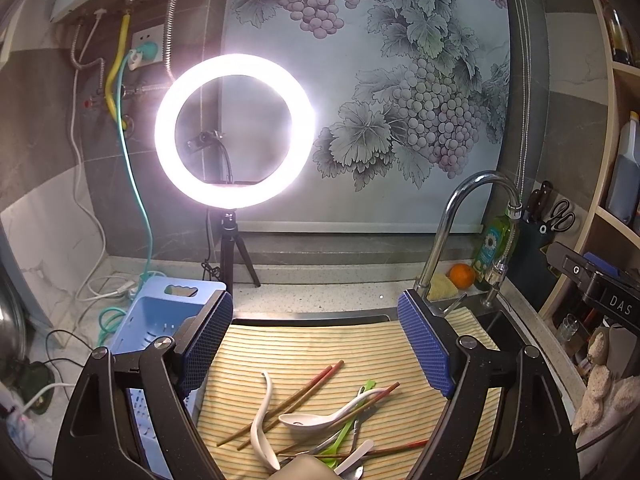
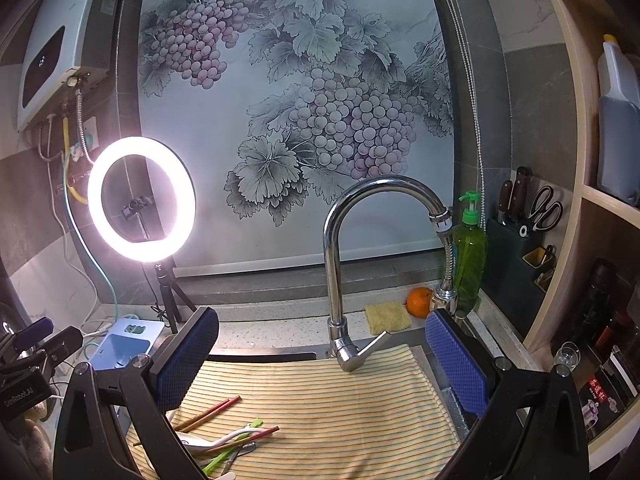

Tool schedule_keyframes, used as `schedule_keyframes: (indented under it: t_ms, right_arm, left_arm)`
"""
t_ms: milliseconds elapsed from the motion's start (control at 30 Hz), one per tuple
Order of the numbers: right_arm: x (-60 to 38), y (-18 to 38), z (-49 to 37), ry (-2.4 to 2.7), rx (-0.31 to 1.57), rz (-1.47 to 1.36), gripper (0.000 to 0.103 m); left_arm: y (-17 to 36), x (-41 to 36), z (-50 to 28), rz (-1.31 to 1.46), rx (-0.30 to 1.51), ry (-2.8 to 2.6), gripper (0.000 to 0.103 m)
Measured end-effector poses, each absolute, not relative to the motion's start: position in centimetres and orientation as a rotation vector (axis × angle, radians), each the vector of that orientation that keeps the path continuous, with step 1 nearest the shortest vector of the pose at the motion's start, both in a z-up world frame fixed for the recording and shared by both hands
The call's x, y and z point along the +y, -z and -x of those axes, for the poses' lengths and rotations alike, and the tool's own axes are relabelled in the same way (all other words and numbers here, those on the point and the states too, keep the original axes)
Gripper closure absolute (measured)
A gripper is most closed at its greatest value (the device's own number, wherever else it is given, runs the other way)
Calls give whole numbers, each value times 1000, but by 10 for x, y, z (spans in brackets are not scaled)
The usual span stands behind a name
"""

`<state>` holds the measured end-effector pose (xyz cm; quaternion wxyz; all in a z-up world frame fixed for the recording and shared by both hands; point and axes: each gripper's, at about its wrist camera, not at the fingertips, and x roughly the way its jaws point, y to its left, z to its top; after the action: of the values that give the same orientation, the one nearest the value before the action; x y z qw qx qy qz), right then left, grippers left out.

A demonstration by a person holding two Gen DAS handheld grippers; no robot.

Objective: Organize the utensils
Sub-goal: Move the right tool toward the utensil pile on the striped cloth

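Observation:
A pile of utensils lies on a yellow striped cloth [image 1: 320, 344] over the sink: brown-red chopsticks [image 1: 288, 400], two white ceramic spoons [image 1: 262, 420], a green plastic utensil [image 1: 344, 432] and metal cutlery [image 1: 356, 436]. My left gripper [image 1: 320, 344] is open and empty, above and behind the pile. A blue slotted utensil basket [image 1: 160, 320] stands left of the cloth. My right gripper [image 2: 320, 360] is open and empty over the cloth [image 2: 340, 412], with the chopsticks [image 2: 208, 416] and the green utensil [image 2: 224, 452] at its lower left. The basket [image 2: 124, 344] sits far left.
A lit ring light on a tripod [image 1: 234, 132] stands behind the basket. A chrome tap [image 2: 340, 264] rises at the sink's back edge. An orange [image 2: 419, 301], yellow sponge [image 2: 387, 316], green soap bottle [image 2: 472, 252] and knife block [image 2: 516, 240] stand at back right. Cables [image 1: 100, 292] lie left.

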<state>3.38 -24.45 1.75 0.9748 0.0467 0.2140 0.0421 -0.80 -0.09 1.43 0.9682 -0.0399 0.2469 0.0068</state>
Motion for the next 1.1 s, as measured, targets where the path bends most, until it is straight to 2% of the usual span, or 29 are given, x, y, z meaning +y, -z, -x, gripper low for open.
schedule_keyframes:
  t_ms: [667,1100]
  right_arm:
    - [-241,-12,-37,-76,463,-79,1]
    - [-252,34,-57,-165,629,-130,1]
  left_arm:
    - [-9,-4,3,47,530,-11,18]
    - [43,30,3,50,709,-29,18]
